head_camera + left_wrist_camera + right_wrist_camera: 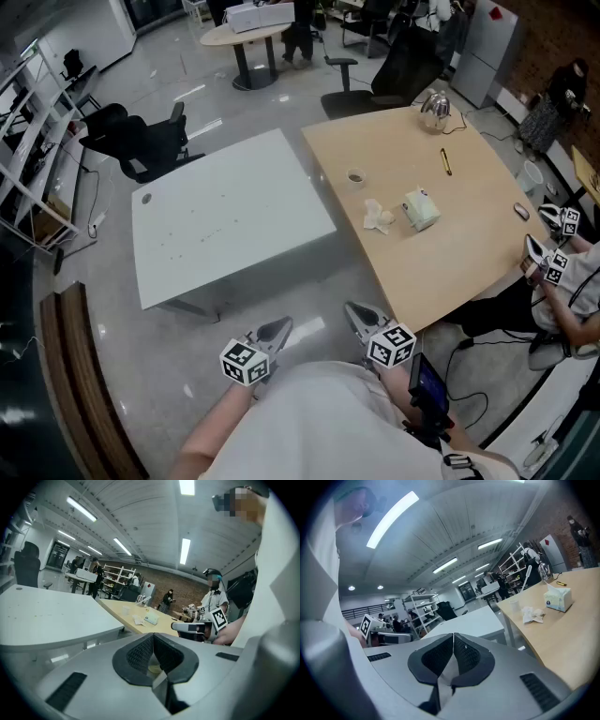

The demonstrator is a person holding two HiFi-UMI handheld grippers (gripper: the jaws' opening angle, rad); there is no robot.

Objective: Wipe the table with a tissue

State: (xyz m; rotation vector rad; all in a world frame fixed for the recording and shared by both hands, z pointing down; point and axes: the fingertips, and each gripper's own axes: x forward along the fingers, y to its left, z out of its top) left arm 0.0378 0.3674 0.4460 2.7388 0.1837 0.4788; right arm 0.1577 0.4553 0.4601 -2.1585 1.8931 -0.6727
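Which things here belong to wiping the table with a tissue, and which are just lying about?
For the job:
crumpled tissue
tissue pack
wooden table

Lying about:
small cup
pen
glass jug

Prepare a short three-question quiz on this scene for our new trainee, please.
1. Where does the crumpled tissue lie?
A. on the white table
B. on the wooden table
C. on the floor
2. True or false: the left gripper and the right gripper are both shut and hold nothing.
3. Fill in: close beside the crumpled tissue, on the same table, stands a ____.
Key: 1 B; 2 true; 3 tissue box.
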